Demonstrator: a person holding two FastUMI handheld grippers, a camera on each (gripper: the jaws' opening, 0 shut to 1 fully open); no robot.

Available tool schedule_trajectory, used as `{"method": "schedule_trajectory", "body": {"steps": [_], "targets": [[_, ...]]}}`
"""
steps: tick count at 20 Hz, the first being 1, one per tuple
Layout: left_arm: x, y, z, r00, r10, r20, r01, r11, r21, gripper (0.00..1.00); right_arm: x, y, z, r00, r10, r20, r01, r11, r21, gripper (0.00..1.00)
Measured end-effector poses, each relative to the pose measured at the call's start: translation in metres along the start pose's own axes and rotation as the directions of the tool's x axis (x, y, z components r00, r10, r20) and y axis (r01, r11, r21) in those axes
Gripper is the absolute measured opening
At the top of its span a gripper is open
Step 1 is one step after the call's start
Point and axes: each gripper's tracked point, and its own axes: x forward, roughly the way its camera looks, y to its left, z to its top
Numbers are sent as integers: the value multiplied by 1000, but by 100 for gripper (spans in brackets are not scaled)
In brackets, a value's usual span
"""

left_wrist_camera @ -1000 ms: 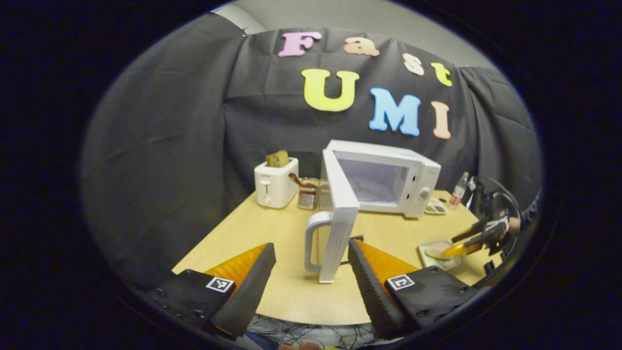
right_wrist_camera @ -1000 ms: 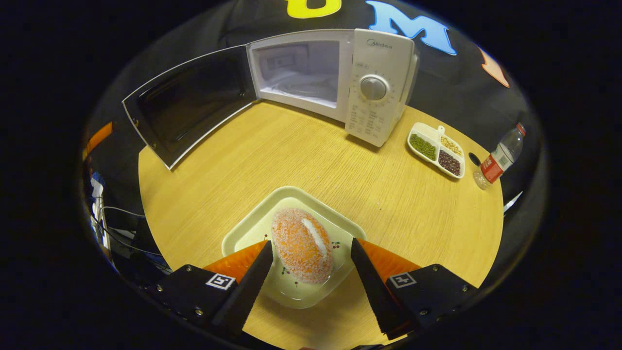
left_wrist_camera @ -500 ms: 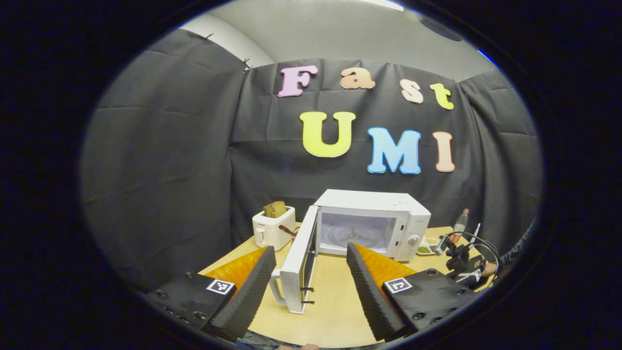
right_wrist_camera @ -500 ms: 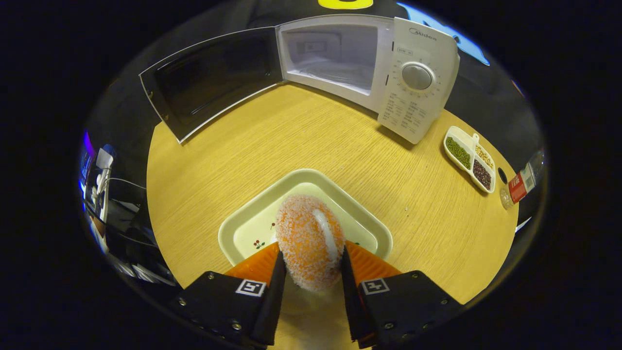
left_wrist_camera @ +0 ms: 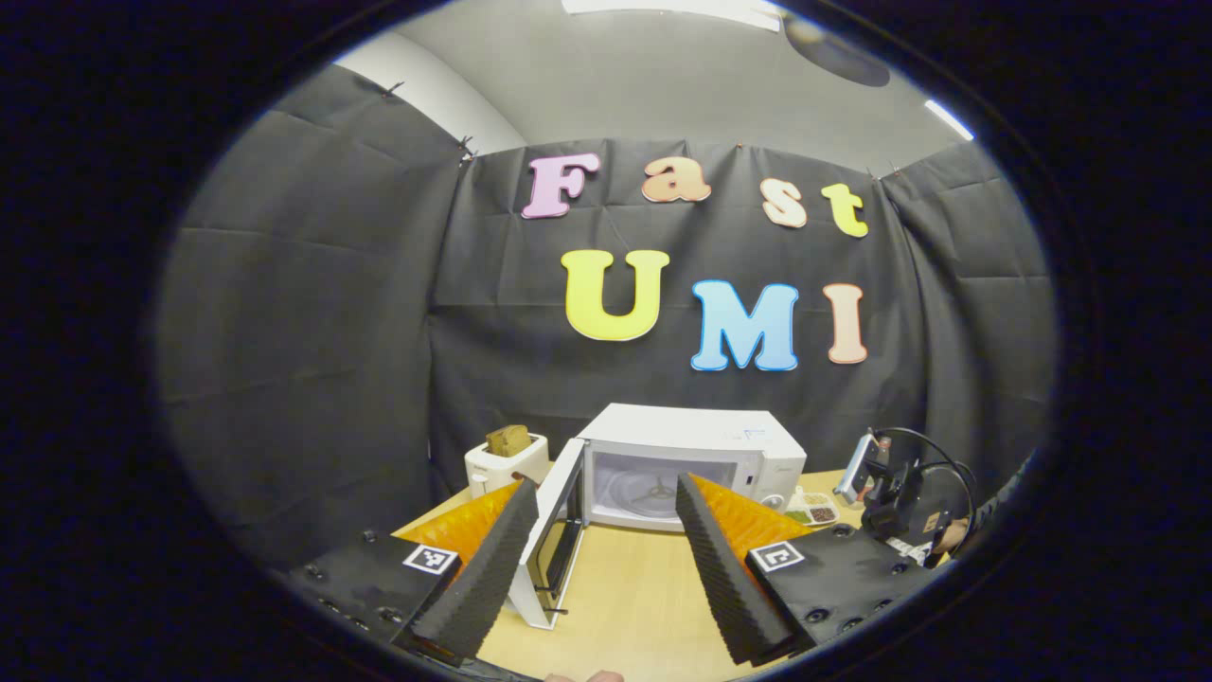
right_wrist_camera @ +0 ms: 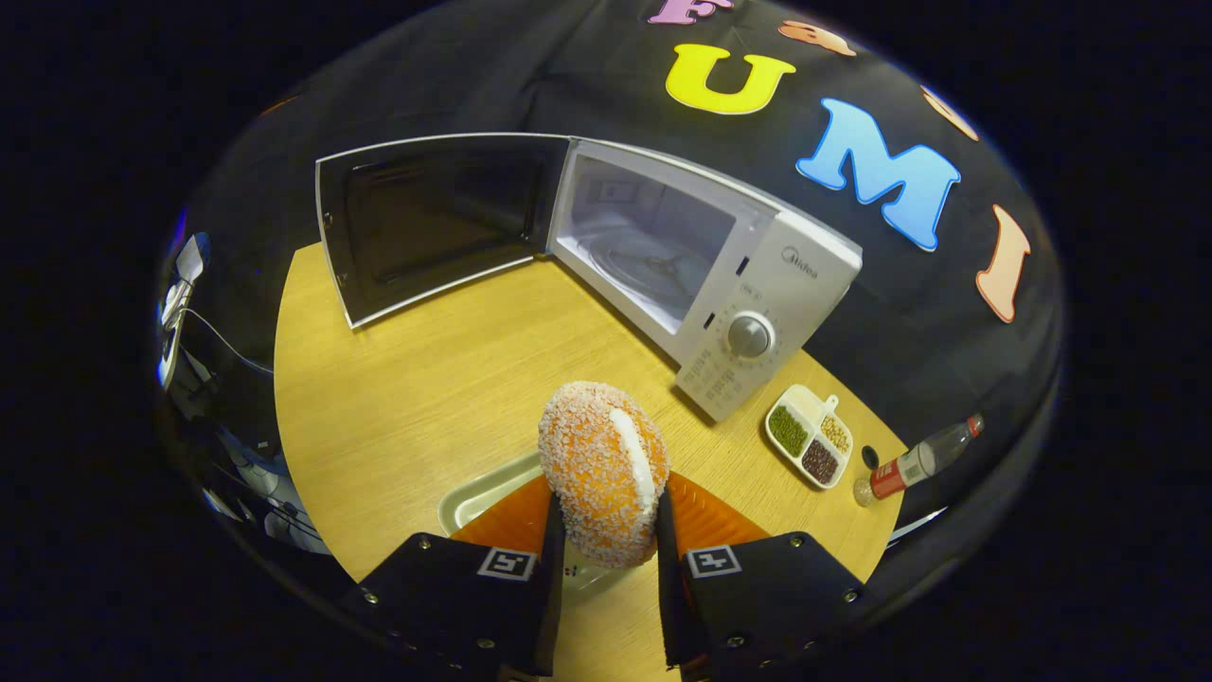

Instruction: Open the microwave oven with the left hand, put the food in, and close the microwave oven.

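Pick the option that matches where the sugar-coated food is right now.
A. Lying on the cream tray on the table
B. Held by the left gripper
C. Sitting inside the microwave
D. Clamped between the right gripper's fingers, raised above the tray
D: in the right gripper view, the right gripper presses both fingers on the sugar-coated food, lifted above the cream tray, while the microwave stands open with nothing inside.

Toaster [left_wrist_camera: 505, 464], divided snack dish [right_wrist_camera: 808, 448], bottle [right_wrist_camera: 915, 462] on wooden table [right_wrist_camera: 426, 398].
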Motion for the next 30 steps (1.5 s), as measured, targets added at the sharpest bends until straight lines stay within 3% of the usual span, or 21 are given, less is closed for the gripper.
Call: {"method": "schedule_trajectory", "body": {"steps": [1, 6, 12, 15, 20, 24, 27, 30], "targets": [[3, 6, 3, 1000, -3, 4, 3, 1000, 11, 98, 0, -2, 16, 999, -30, 12, 30, 999, -13, 43], [-4, 48, 19, 999, 23, 40, -25, 999, 27, 94, 24, -15, 92, 984, -149, 94, 163, 973, -163, 43], [-35, 117, 9, 985, 167, 37, -167, 986, 11, 99, 83, -35, 144, 960, -245, 133, 275, 912, -305, 43], [-47, 145, 0, 971, 238, 18, -238, 970, 45, 96, 122, -35, 153, 955, -269, 126, 296, 894, -336, 43], [-51, 169, 5, 962, 272, 10, -272, 960, 67, 94, 176, -50, 162, 937, -332, 110, 347, 841, -415, 43], [-52, 180, 14, 955, 295, 27, -297, 953, 66, 96, 207, -60, 165, 930, -354, 96, 360, 828, -430, 43], [-45, 174, 18, 959, 283, 28, -285, 957, 62, 96, 228, -66, 168, 924, -369, 97, 371, 806, -462, 43], [-28, 161, 21, 970, 242, 26, -243, 968, 60, 96, 252, -80, 171, 905, -414, 98, 398, 745, -535, 43]]}}
